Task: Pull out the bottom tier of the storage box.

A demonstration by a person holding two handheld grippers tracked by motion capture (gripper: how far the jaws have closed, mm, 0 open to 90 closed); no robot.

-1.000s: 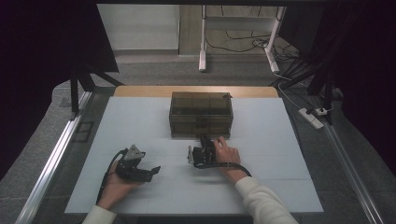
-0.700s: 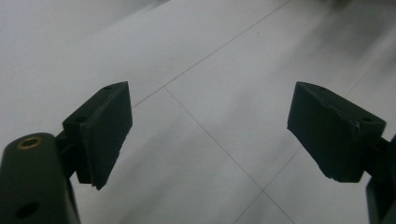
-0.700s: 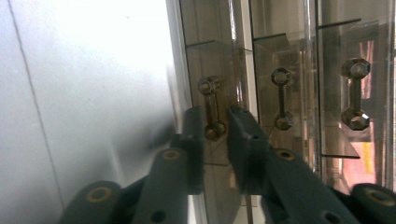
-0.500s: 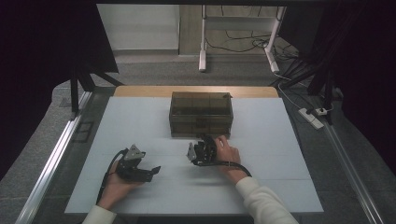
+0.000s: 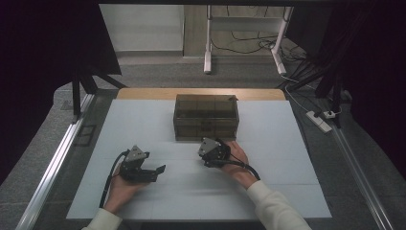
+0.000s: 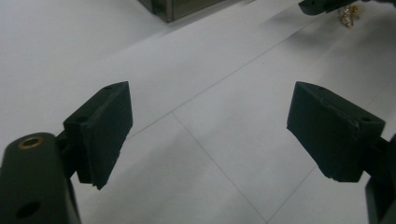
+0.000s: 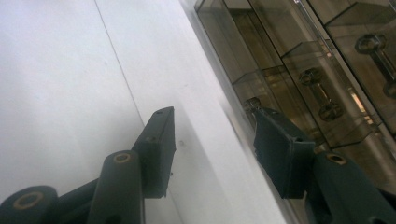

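Right gripper (image 5: 209,154) has closed in on the drawer box (image 5: 206,117).
Jaws parted, empty, near a drawer handle (image 7: 320,93); left gripper (image 5: 152,171) idle, spread.

the smoked-plastic drawer box (image 7: 299,70) runs off the right gripper view's edges at twelve and three o'clock, so its full front stays unseen. one black pad (image 7: 280,154) covers part of a drawer. in the left gripper view, a small gold trinket (image 6: 348,16) at one o'clock is blurred beyond naming, and the dark gripper part (image 6: 327,4) above it is cut off.
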